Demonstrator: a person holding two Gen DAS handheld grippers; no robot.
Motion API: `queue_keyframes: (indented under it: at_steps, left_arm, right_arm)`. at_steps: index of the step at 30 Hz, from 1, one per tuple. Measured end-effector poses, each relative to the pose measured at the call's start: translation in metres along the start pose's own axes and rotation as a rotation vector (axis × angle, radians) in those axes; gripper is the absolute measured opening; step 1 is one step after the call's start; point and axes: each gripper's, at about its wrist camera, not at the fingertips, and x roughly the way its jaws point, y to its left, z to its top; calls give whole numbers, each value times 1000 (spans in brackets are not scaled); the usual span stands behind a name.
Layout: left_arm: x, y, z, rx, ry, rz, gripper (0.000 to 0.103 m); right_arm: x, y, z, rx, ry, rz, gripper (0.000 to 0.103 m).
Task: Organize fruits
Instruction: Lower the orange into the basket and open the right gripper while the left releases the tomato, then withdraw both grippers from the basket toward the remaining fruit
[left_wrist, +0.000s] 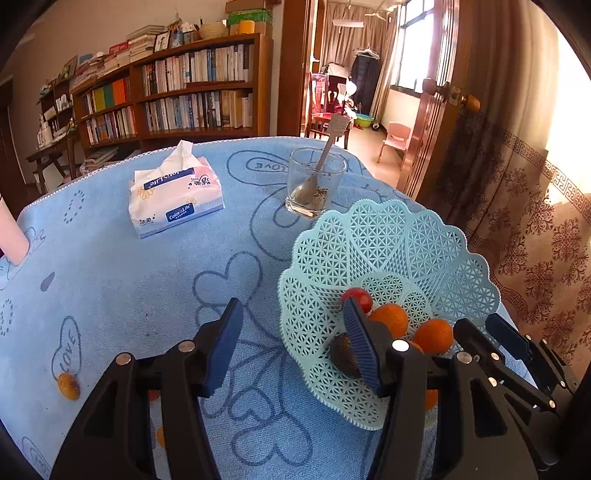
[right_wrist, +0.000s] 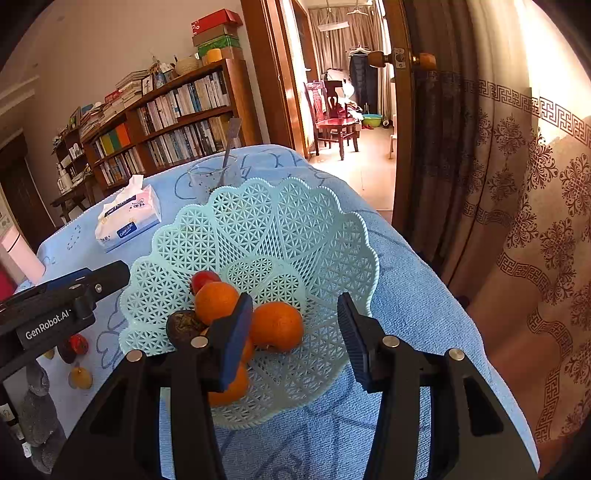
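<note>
Fruit (right_wrist: 275, 325) mostly sits in the basket (right_wrist: 332, 236) by the table's right edge, both the left claw (left_wrist: 295, 347) and right claw (right_wrist: 293, 332) gaping empty, so a clumsy reach toward strays (left_wrist: 68, 386) could tip it.

Black plastic grippers — blue ribbed fingers (left_wrist: 225, 347), silver screws, "GenRobot.AI" lettering.
</note>
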Motion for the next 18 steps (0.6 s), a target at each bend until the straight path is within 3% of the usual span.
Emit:
queue_keyframes:
  at_steps: [6, 9, 18]
  left_arm:
    - [-7, 19, -4, -28, -6, 50, 66]
    - [-12, 27, -8, -32, -14, 76, 75]
    - [-28, 57, -19, -41, -37, 156, 79]
  right_arm:
    - [-6, 7, 1, -8, -8, 11, 49]
    - [-9, 11, 1, -12, -9, 21, 49]
    - [-16, 34, -1, -43, -1, 68, 49]
